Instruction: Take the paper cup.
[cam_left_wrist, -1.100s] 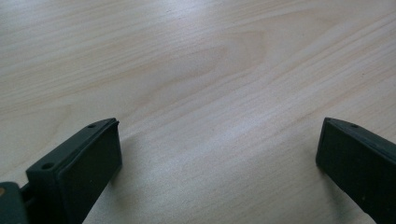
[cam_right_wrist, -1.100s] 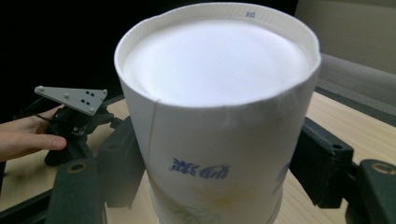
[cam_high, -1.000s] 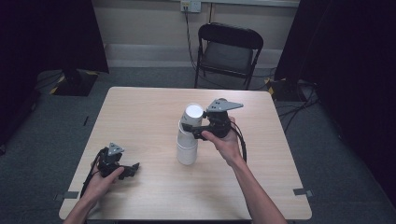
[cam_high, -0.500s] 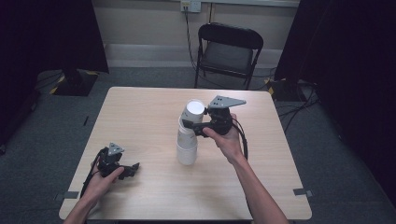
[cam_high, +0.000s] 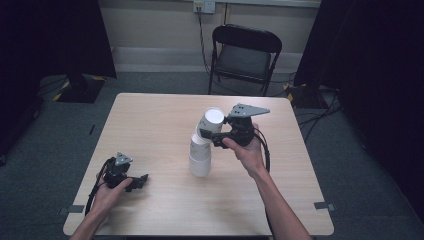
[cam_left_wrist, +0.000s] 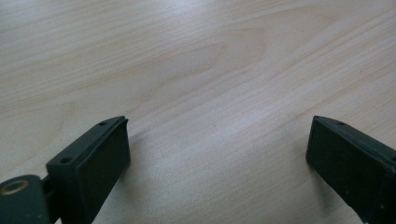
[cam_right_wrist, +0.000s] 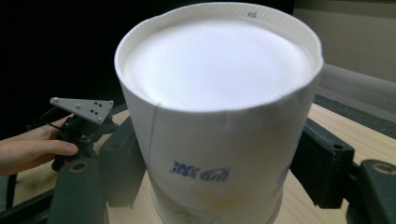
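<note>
The room is dim, with dark curtains on both sides and a grey carpet floor, and I work at a light wooden table (cam_high: 160, 115). Nearest to me, at the front left part of the table, my left gripper (cam_high: 141, 179) rests low on the wood in my left hand (cam_high: 107, 192). In the left gripper view its two black jaws stand well apart, with bare wood grain between them and nothing held; they have just been closing a little.

Farther in, near the middle of the table, a white paper cup (cam_high: 200, 155) stands upside down on the wood. Just above it my right gripper (cam_high: 215, 136) pinches a second paper cup (cam_high: 212, 122) at its sides; this one is also upside down and tilted, lifted off the lower cup or barely touching it, I cannot tell which. In the right gripper view the held cup (cam_right_wrist: 219, 121) sits between both black pads, its flat white bottom turned up, and blue print shows on its wall.

Behind the table a black folding chair (cam_high: 245, 52) stands against the pale wall.
</note>
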